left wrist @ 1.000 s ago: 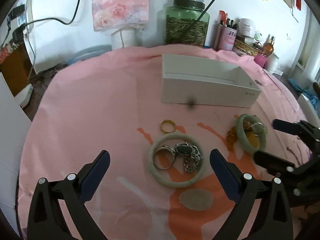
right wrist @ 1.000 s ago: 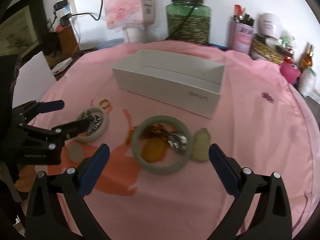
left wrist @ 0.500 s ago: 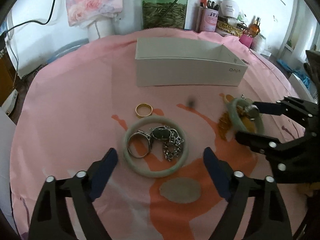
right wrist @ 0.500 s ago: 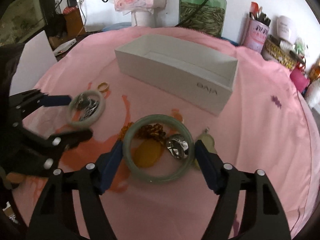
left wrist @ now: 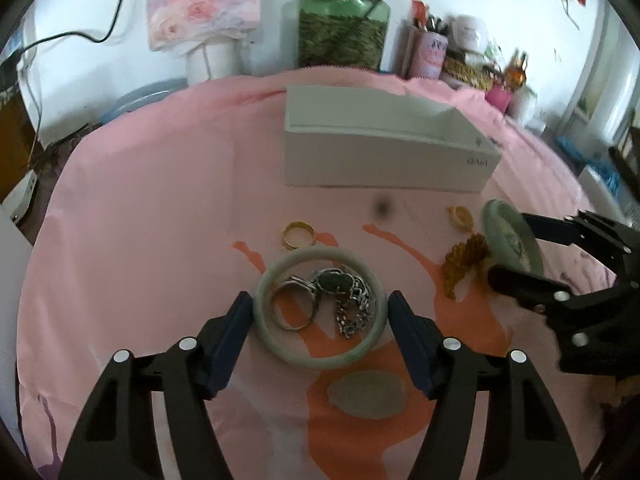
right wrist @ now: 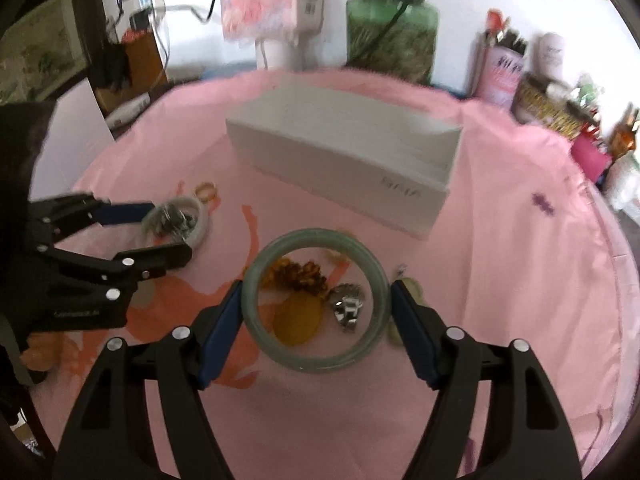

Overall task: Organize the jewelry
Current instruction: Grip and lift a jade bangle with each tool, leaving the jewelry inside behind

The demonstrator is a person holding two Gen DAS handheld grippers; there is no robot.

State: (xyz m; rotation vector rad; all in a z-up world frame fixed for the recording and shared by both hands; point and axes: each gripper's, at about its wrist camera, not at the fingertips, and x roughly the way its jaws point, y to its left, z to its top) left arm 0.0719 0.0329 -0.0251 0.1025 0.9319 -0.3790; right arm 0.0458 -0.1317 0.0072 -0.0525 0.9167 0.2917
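Jewelry lies scattered on the pink-clothed surface (left wrist: 140, 208), and two pale green jade bangles are being gripped at once. In the lower middle of the left wrist view, the left hand-held gripper (left wrist: 320, 312) has just been closing, and its blue pads now press both sides of the left-hand jade bangle (left wrist: 280, 272), which rings a silver ring and chain tangle (left wrist: 332, 300). In the right wrist view, lower middle, the right hand-held gripper (right wrist: 316, 304) clamps the right-hand jade bangle (right wrist: 260, 264), with an amber oval pendant (right wrist: 298, 320) and a silver charm (right wrist: 348, 306) showing inside its loop. The long white open-top cardboard box (left wrist: 384, 168) sits upper centre, apart from both.

To my eye the step is lifting each bangle toward that box. Smooth jade looks slippery, so hold across the widest part, rise straight, and watch that loose pieces inside are not dragged along. A small gold ring (left wrist: 298, 234) waits just beyond the left bangle.
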